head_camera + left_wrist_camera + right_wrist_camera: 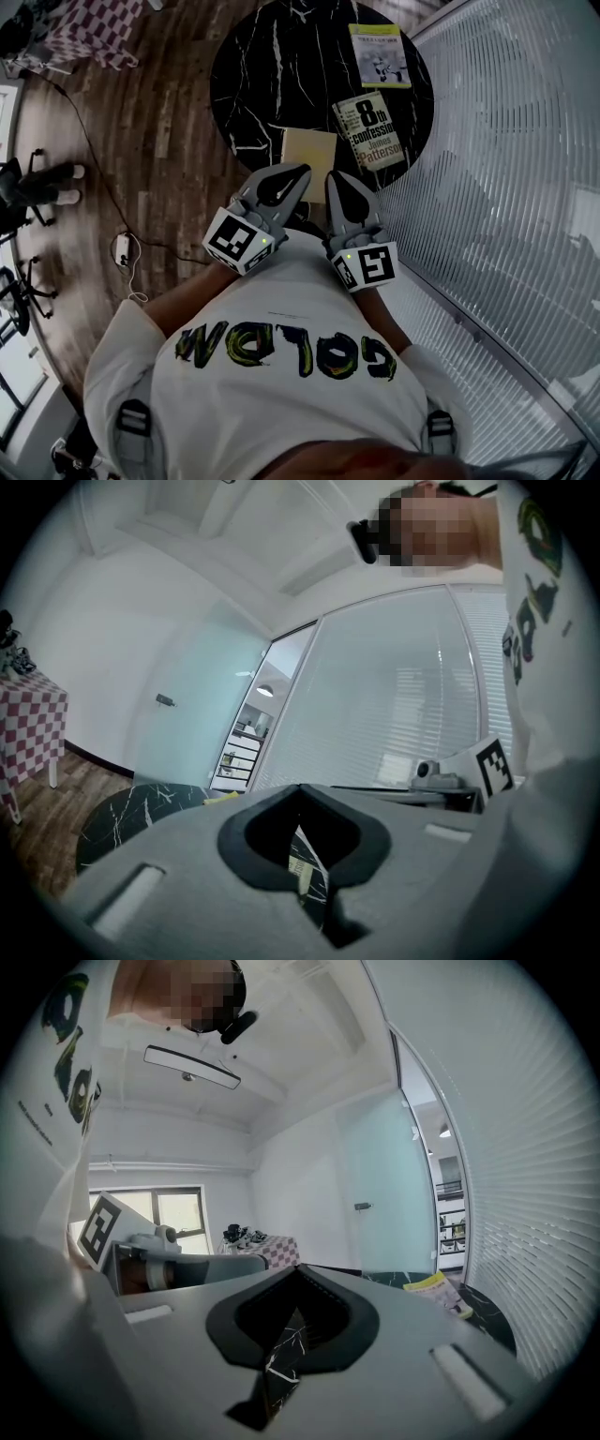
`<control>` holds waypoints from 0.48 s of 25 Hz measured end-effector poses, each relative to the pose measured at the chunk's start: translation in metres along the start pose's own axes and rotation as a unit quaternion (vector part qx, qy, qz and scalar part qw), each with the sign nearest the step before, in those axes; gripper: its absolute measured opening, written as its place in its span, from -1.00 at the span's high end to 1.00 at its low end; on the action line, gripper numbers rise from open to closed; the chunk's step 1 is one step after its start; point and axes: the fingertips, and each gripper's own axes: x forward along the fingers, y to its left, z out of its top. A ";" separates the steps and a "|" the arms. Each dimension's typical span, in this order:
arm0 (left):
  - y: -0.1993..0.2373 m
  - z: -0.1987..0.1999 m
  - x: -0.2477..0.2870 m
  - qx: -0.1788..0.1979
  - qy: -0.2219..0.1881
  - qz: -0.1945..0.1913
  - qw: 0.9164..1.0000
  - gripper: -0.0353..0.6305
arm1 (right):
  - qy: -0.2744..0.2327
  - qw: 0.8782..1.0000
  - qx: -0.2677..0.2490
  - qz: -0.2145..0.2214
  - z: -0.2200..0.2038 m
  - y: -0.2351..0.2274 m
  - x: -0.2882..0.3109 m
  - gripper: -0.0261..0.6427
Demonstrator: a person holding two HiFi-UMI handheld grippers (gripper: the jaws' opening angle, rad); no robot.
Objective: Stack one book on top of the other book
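Note:
On the round black marble table (262, 84) lie two books: a yellow-green one (379, 56) at the far right and a white one with large black print (371, 131) nearer me. A plain tan book or pad (307, 153) lies at the table's near edge. My left gripper (298, 175) and right gripper (336, 183) hang side by side just short of the near edge, both shut and empty. In the right gripper view the yellow-green book (433, 1284) shows beyond the closed jaws; in the left gripper view a strip of marble table (141, 808) shows.
A frosted glass wall (506, 187) curves along the right of the table. Wood floor (141, 141) lies to the left, with a cable and power strip (123, 248). A checkered tablecloth (89, 33) sits at the far left. My white shirt (281, 375) fills the lower view.

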 end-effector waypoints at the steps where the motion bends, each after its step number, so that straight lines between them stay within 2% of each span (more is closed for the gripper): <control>1: -0.001 0.001 0.002 0.000 0.000 0.000 1.000 0.89 | 0.001 1.000 0.001 0.000 0.000 -0.002 0.000 0.92; 5: -0.001 -0.003 0.008 -0.004 0.003 0.008 1.000 0.89 | 0.006 1.000 0.006 0.001 -0.003 -0.009 -0.001 0.92; 12: -0.004 -0.033 0.012 -0.036 0.027 0.027 0.999 0.89 | 0.038 0.999 0.023 0.005 -0.030 -0.018 -0.014 0.92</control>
